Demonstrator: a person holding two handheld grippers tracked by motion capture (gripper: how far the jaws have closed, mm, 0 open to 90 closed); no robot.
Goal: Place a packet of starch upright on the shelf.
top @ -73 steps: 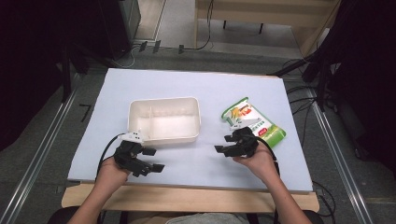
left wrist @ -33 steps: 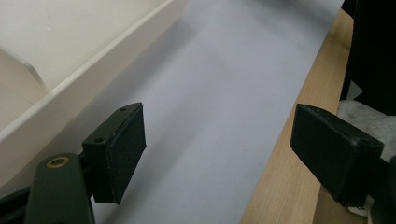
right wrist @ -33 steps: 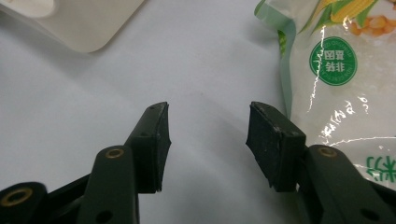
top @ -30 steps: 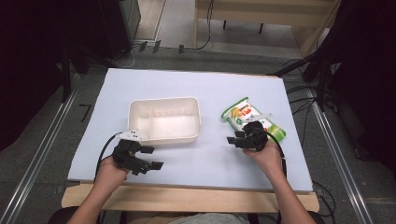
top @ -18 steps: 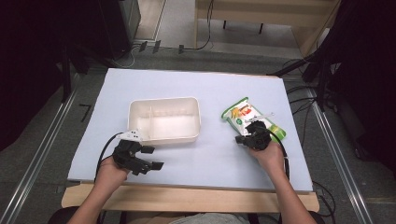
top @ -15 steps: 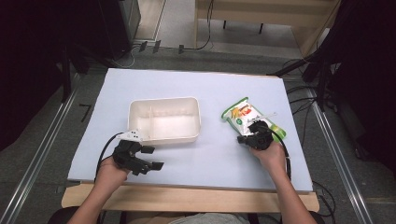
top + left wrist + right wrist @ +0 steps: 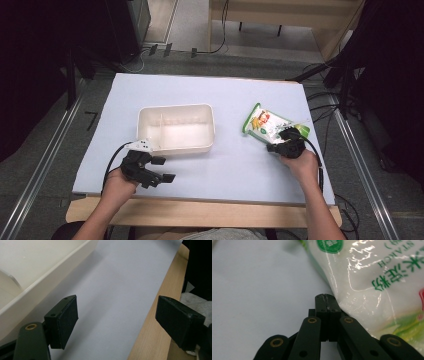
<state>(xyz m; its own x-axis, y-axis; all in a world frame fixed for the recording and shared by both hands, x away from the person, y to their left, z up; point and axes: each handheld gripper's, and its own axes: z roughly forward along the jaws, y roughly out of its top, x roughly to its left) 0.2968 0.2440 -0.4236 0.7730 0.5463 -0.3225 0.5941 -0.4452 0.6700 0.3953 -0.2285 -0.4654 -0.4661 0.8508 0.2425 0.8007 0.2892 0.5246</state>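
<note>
White-and-green, the starch bag (image 7: 267, 126) lies on the right of the pale blue mat (image 7: 240, 97) where it lay before, while the right gripper (image 7: 281, 145) has slid forward from the open mat to the bag's near edge and its jaws have just been closing. To the left, well apart from the bag, sits the cream divided tray (image 7: 176, 128). The right gripper's jaws now meet with nothing between them, tips touching the bag's edge (image 7: 362, 285). The left gripper (image 7: 162, 172) rests near the tray's front left corner, jaws wide apart, empty.
</note>
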